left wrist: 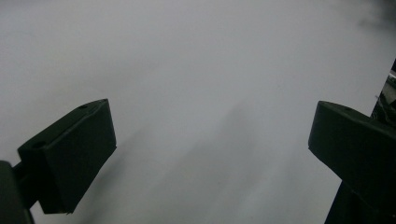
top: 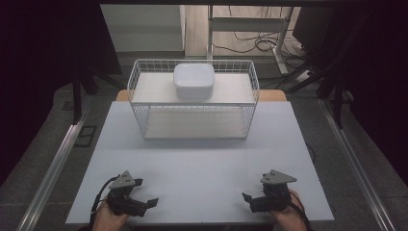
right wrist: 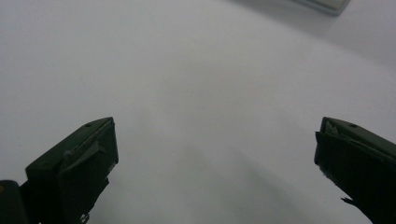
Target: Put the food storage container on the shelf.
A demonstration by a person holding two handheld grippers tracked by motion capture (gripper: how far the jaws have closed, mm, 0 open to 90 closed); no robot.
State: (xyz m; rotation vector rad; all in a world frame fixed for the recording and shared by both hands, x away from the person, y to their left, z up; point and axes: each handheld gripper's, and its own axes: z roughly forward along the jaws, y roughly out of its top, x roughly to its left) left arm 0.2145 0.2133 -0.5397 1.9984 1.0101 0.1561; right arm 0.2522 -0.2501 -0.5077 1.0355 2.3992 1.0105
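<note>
A white bowl (top: 193, 81) sits on the upper shelf of a wire rack (top: 250, 91) at the far side of the tabletop (top: 202, 163). Near the front edge, the left gripper (top: 142, 192) and right gripper (top: 250, 199) rest well apart, the fingers (left wrist: 74, 158) of each spread wide and holding nothing.

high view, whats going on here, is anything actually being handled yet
Nothing is being handled. A person holds the left gripper and the right gripper, both open and empty, at the near edge of the white table. Farther back stands a white wire rack with a white square bowl on its upper shelf.
</note>
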